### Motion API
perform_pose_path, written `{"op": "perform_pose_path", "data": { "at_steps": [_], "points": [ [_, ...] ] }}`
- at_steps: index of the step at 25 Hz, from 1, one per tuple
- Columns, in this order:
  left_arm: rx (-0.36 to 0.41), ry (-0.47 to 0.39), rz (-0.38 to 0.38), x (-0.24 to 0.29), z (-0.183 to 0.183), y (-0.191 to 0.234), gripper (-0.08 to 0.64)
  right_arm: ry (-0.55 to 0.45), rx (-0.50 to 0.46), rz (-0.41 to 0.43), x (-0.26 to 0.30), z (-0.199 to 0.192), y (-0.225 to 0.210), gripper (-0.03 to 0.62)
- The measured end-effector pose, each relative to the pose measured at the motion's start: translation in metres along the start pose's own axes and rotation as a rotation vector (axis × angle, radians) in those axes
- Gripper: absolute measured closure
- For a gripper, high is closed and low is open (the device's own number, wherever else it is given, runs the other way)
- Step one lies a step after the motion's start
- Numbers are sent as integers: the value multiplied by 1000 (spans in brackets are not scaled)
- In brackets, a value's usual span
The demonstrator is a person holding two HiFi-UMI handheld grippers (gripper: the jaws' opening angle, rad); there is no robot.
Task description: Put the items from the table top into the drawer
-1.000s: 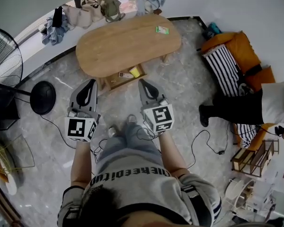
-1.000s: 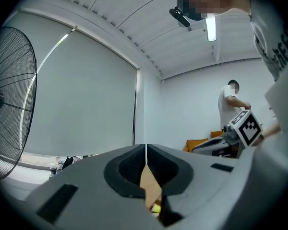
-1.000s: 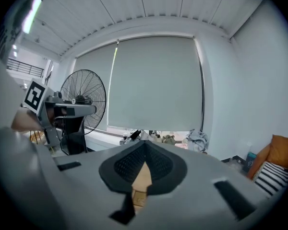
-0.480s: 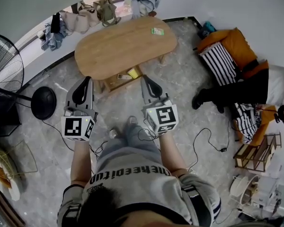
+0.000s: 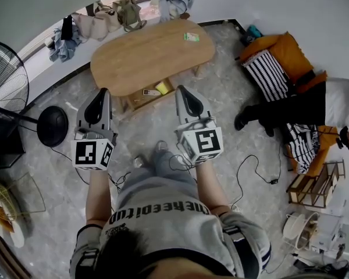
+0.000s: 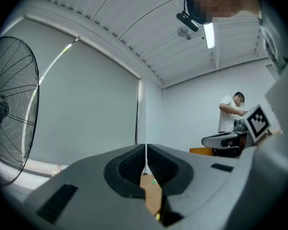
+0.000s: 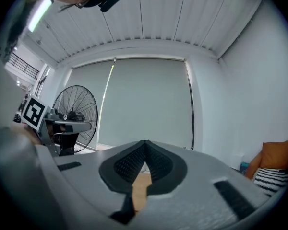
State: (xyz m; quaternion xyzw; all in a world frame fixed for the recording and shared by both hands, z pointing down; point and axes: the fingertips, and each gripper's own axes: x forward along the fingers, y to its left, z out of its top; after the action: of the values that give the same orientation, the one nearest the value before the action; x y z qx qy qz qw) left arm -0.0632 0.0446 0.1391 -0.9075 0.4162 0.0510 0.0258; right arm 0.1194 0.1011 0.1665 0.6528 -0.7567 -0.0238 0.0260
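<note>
Here both forearms stretch forward side by side, aiming the left gripper and right gripper at the wooden table. Each has its jaws pressed together, gripping nothing. A small green item lies near the table top's far right end. The drawer beneath stands open, with a yellow item inside.

**Wooden table, one item**

The oval wooden table stands on grey marbled floor. A small green packet lies on top toward 2 o'clock. At 6 o'clock its open drawer holds a yellow item
</note>
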Motion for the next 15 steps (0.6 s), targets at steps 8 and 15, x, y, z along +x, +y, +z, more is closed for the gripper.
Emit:
{"op": "perform_pose_path", "data": {
  "at_steps": [8,15],
  "points": [
    [-8,-23,9,-7,1,8,548,-19,4,-1,-1,4,8,589],
    [-10,-38,-4,-9,-5,14,548,-31,-3,-2,3,9,16,589]
  ]
}}
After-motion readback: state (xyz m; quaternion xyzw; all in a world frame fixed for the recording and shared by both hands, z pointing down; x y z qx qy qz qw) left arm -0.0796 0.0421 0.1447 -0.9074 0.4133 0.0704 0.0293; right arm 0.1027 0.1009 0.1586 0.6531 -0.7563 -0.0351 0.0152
